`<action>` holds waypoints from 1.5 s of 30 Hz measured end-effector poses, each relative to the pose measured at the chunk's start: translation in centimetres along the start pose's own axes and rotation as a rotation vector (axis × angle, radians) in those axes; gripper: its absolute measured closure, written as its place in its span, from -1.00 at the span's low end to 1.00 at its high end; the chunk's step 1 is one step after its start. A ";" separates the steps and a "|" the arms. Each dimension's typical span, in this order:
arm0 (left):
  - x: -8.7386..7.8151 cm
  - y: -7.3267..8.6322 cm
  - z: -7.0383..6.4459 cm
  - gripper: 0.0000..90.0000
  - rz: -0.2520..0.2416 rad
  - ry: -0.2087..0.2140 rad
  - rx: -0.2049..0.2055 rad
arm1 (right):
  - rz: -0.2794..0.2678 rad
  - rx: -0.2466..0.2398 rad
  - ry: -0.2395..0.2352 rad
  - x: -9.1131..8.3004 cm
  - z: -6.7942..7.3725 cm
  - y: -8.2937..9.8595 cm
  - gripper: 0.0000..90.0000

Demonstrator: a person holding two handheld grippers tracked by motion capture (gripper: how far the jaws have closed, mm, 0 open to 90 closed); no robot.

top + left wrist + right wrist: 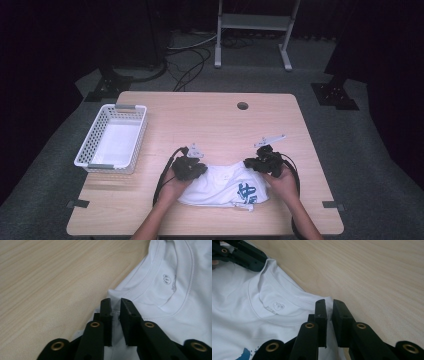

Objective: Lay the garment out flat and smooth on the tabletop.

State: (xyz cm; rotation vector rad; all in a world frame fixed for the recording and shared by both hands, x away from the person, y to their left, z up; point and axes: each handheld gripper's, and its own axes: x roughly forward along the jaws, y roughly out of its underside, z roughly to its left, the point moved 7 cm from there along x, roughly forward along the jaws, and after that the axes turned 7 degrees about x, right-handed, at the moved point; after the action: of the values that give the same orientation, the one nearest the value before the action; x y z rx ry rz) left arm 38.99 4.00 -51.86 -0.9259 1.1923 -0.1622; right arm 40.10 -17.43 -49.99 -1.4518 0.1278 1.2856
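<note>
A white T-shirt (220,186) with a blue print (247,192) lies folded near the table's front edge, collar side away from the person. My left gripper (192,165) is at its far left corner. In the left gripper view that gripper (115,301) is shut on the shoulder seam beside the collar (155,277). My right gripper (257,162) is at the far right corner. The right gripper view shows it (329,302) pinching the other shoulder of the shirt (242,315). The left gripper (258,263) appears across the collar there.
An empty white slotted basket (90,135) stands at the table's left edge. Bare wood (210,120) stretches beyond the shirt to a cable hole (242,105). A metal stand (252,22) and cables are on the floor behind the table.
</note>
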 end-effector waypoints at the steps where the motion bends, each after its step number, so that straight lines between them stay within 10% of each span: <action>1: 0.0 0.0 0.0 0.89 0.000 0.002 0.002 | -0.004 -0.004 -0.002 0.0 0.0 0.0 0.86; 31: -4.4 -3.1 -1.2 0.97 -0.135 0.049 0.025 | -0.185 0.049 -0.173 -5.2 1.3 -1.1 1.00; 45: -8.0 -2.6 -2.5 0.97 -0.208 0.188 0.023 | -0.236 0.044 -0.288 -8.3 3.7 0.3 1.00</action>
State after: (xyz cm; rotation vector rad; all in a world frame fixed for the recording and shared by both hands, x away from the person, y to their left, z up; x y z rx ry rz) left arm 34.55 5.53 -44.42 -1.0310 1.2616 -0.4373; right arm 34.40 -19.29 -43.24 -1.1913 -0.2004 1.2719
